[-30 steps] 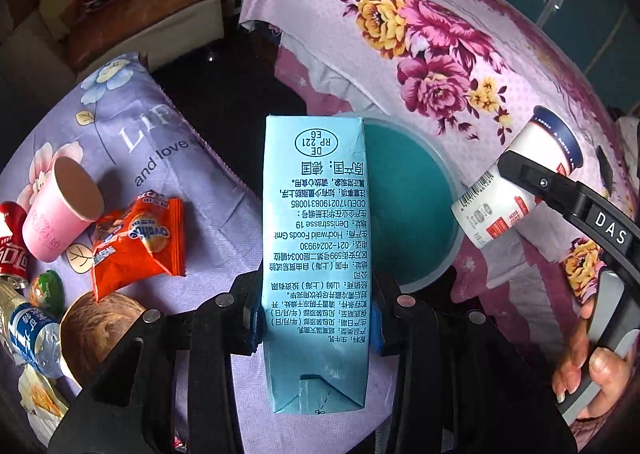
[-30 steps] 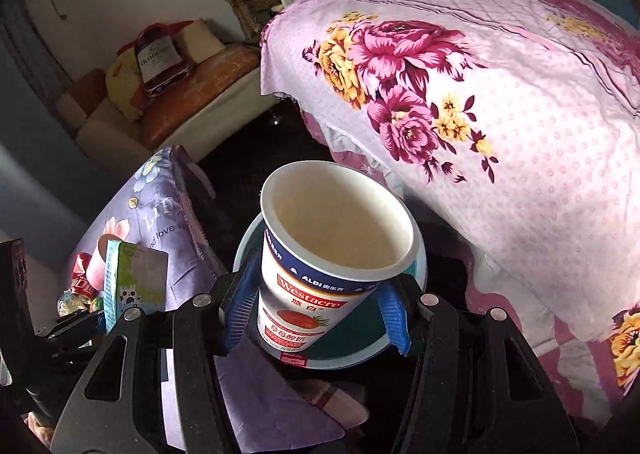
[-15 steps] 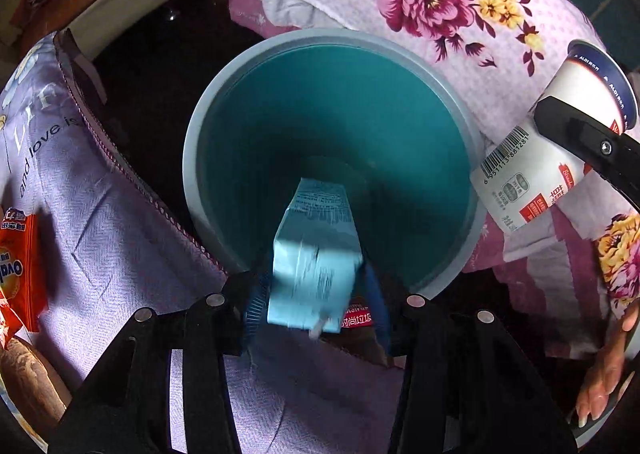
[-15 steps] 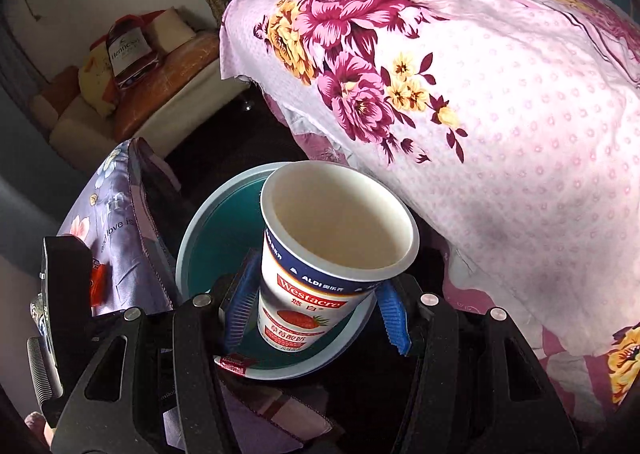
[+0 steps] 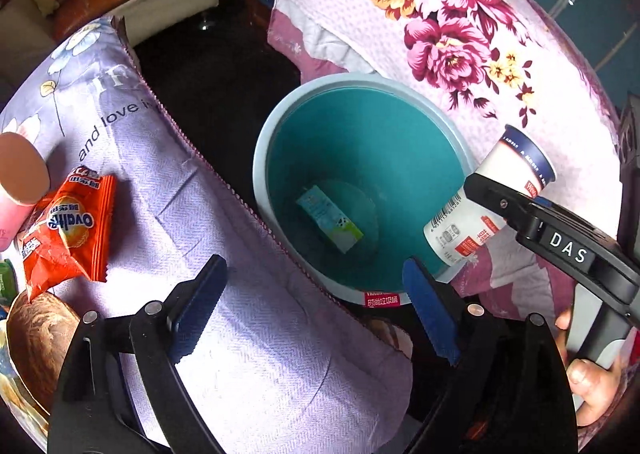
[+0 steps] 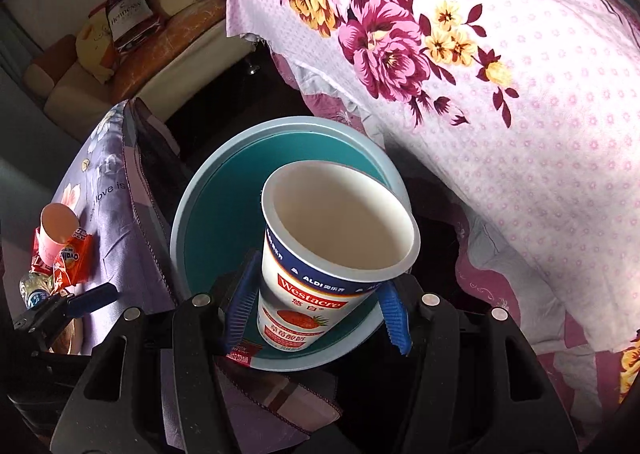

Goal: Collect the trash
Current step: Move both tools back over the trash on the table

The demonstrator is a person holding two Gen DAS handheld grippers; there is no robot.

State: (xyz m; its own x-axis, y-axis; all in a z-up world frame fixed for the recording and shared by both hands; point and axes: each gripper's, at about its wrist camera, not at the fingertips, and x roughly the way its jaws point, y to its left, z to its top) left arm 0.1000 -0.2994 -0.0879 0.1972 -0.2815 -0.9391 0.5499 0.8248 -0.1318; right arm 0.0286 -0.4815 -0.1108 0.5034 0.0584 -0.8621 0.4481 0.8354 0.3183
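A teal bin (image 5: 280, 158) stands on the dark floor between the purple-clothed table and the floral bed. A light blue milk carton (image 5: 329, 219) lies at its bottom. My left gripper (image 5: 312, 290) is open and empty above the bin's near rim. My right gripper (image 6: 316, 304) is shut on a white Westacre yogurt cup (image 6: 320, 286), held over the bin (image 6: 200, 222). The cup also shows in the left wrist view (image 5: 484, 198) at the bin's right rim.
On the purple tablecloth (image 5: 152, 182) lie an orange Ovaltine packet (image 5: 68, 230), a pink paper cup (image 5: 16, 182), a brown bowl (image 5: 36, 338) and a water bottle (image 6: 34, 294). A floral bedspread (image 5: 460, 34) rises at the right. A sofa (image 6: 120, 54) stands behind.
My left gripper opened and the milk carton dropped to the bottom of the bin. My right gripper moved the yogurt cup further over the bin.
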